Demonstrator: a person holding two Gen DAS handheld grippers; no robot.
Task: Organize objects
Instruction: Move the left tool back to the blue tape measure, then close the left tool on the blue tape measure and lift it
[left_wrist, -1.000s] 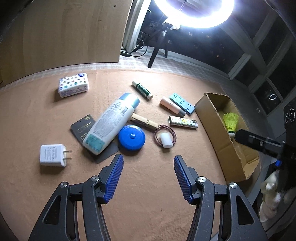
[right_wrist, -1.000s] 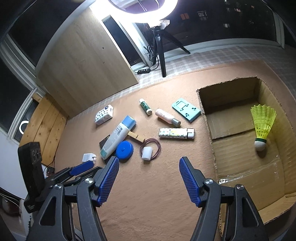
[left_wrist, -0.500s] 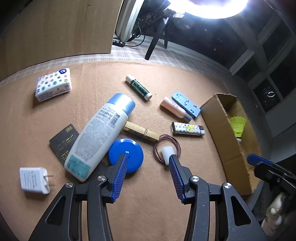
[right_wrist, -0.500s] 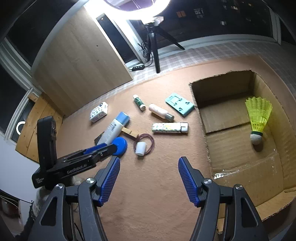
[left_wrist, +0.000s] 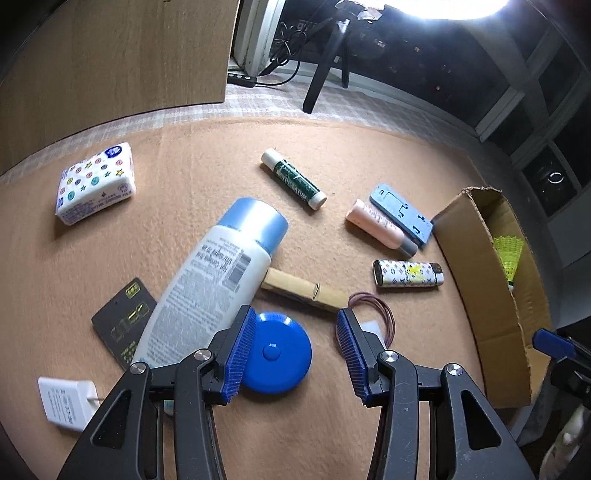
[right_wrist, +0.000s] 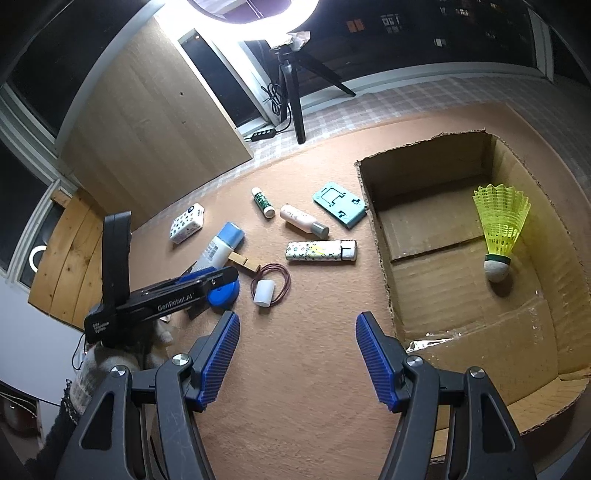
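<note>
Left gripper (left_wrist: 295, 352) hovering parted over blue tape measure (left_wrist: 275, 354); right gripper (right_wrist: 297, 363) hanging agape, gripping nothing, beside cardboard box (right_wrist: 384, 258)

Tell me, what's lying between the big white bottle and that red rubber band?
A wooden clothespin spans from the bottle toward the rubber band; the left wrist view shows it best.
</note>
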